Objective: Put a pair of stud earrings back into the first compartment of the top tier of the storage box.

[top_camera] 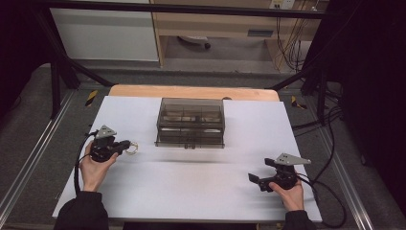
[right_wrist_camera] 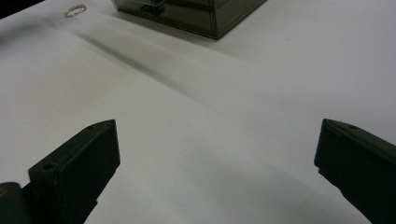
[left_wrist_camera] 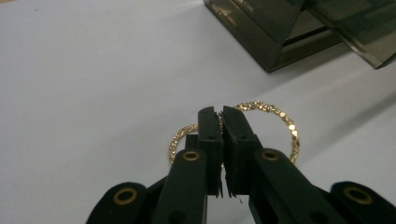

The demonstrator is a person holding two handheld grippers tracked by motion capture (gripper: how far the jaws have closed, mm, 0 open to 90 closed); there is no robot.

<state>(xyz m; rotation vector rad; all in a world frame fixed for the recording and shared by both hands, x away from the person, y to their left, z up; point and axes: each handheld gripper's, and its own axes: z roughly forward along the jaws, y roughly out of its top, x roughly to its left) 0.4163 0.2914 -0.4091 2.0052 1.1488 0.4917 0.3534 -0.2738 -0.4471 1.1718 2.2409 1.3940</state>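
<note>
A thin gold beaded ring-shaped bangle [left_wrist_camera: 285,122] is pinched at its near rim by my left gripper [left_wrist_camera: 221,112], whose jaws are shut on it. From above, the left gripper [top_camera: 127,144] sits at the left of the white table top with the bangle [top_camera: 132,147] at its tips. My right gripper [top_camera: 252,178] rests near the front right, pointing left. Its jaws stand wide open in the right gripper view [right_wrist_camera: 217,126] with nothing between them. The bangle [right_wrist_camera: 75,10] appears small at the far left of that view.
A smoky see-through plastic drawer box [top_camera: 190,123] stands in the middle back of the white table top [top_camera: 191,187]. A corner of the box [left_wrist_camera: 280,37] is close ahead of the left gripper. A wooden edge [top_camera: 191,91] runs behind; cables trail at the right.
</note>
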